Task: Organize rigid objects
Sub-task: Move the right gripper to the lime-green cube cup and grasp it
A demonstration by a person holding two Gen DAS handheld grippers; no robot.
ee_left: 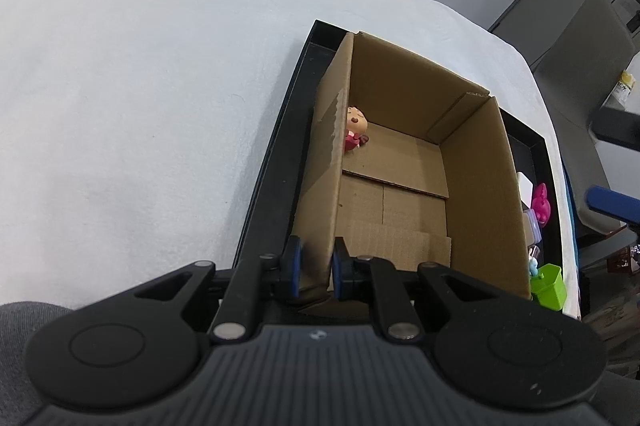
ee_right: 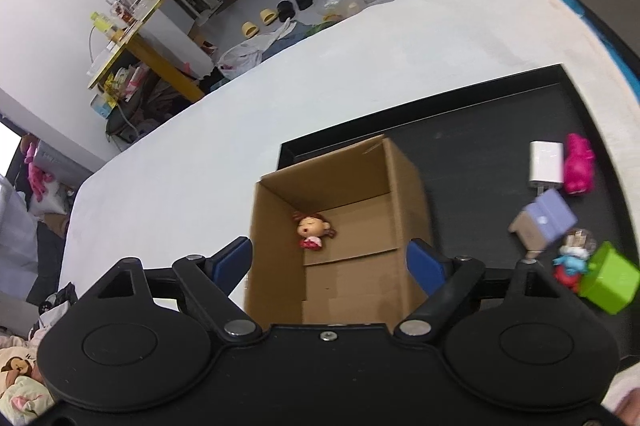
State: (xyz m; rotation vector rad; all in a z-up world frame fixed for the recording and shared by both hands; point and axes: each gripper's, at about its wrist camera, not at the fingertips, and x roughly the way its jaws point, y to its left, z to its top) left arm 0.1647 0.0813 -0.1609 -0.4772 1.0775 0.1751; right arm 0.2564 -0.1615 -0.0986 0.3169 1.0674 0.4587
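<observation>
At the near edge of the black tray [ee_right: 480,130], nearest first:

1. Left gripper [ee_left: 314,266]: pads pinched onto the near-left wall of the cardboard box [ee_left: 476,186], one pad outside, one inside; it steadies the box.

2. Right gripper [ee_right: 330,260]: jaws spread wide, nothing between them, hanging above the near end of the box opening.

3. Cardboard box: open-topped, upright, standing on the left part of the tray. Floor flaps are visible and bare along the near half.

4. Doll figurine [ee_right: 312,228]: pale head, brown hair, red dress. It lies on the box floor toward the far-left corner, close against the left wall. It is the only piece inside; judged sorted.

5. Green cube container [ee_right: 610,276]: on the tray's near-right part, outside the box, tilted.

6. Small blue-and-red figure [ee_right: 570,262]: just beside the green container; a clear item sits behind it, too small to name.

7. Lilac-and-tan block [ee_right: 544,220]: farther along the tray's right side, blurred.

8. White charger-like block [ee_right: 547,164]: farther again, lying flat.

9. Magenta toy figure [ee_right: 580,164]: just beside the white block, toward the tray's right edge.

Status: one item boxed, at least five loose on the tray's right side. The work looks early. The empty right gripper would likely go right next; the green container is nearest.

The white table [ee_left: 140,86] beyond the tray carries nothing else in view.
</observation>
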